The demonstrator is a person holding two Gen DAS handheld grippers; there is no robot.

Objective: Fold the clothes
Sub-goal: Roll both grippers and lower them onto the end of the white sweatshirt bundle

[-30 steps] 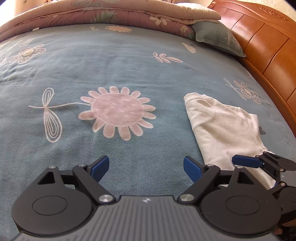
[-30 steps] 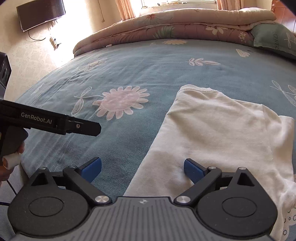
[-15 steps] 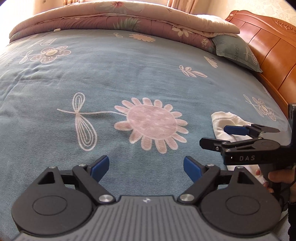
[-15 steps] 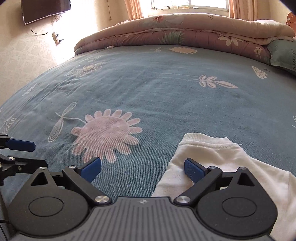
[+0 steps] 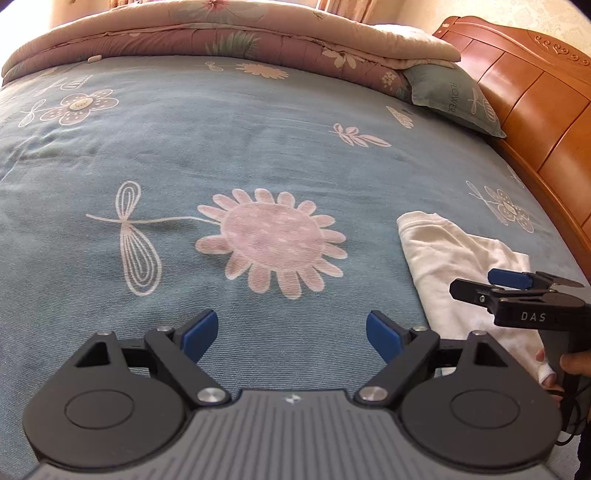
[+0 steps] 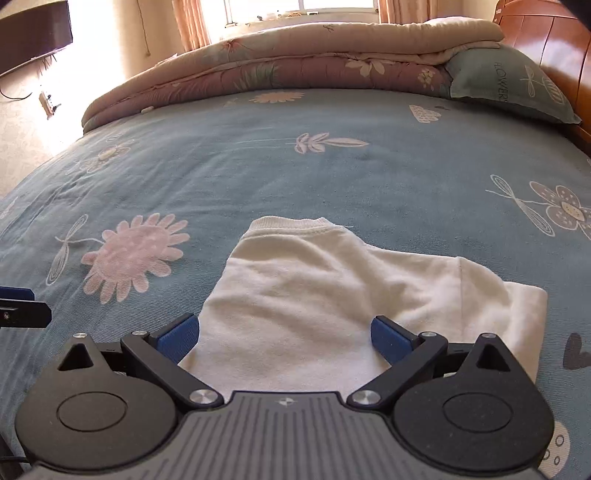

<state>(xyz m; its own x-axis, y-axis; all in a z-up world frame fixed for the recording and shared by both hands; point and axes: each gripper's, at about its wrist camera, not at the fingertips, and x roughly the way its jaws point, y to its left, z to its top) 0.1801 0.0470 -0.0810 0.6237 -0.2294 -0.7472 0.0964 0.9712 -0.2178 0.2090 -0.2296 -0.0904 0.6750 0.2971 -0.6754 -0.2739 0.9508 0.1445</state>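
Observation:
A white folded garment [image 6: 332, 295] lies on the blue flowered bedspread [image 6: 332, 166], its ribbed collar edge at the far end. In the left wrist view the garment [image 5: 450, 258] lies at the right. My right gripper [image 6: 284, 336] is open and empty, low over the garment's near part, its blue pads apart on either side. It also shows from the side in the left wrist view [image 5: 491, 282]. My left gripper [image 5: 291, 334] is open and empty over bare bedspread, left of the garment, near a large pink flower print [image 5: 273, 240].
A rolled quilt [image 5: 221, 33] lies along the far side of the bed, with a teal pillow [image 5: 454, 99] beside it. A wooden headboard [image 5: 535, 110] runs along the right. A wall television [image 6: 33, 33] hangs at the far left.
The right gripper has come forward over the garment, which now fills more of its view. The left gripper has shifted slightly, and the garment shows more fully at its right. Both stay open.

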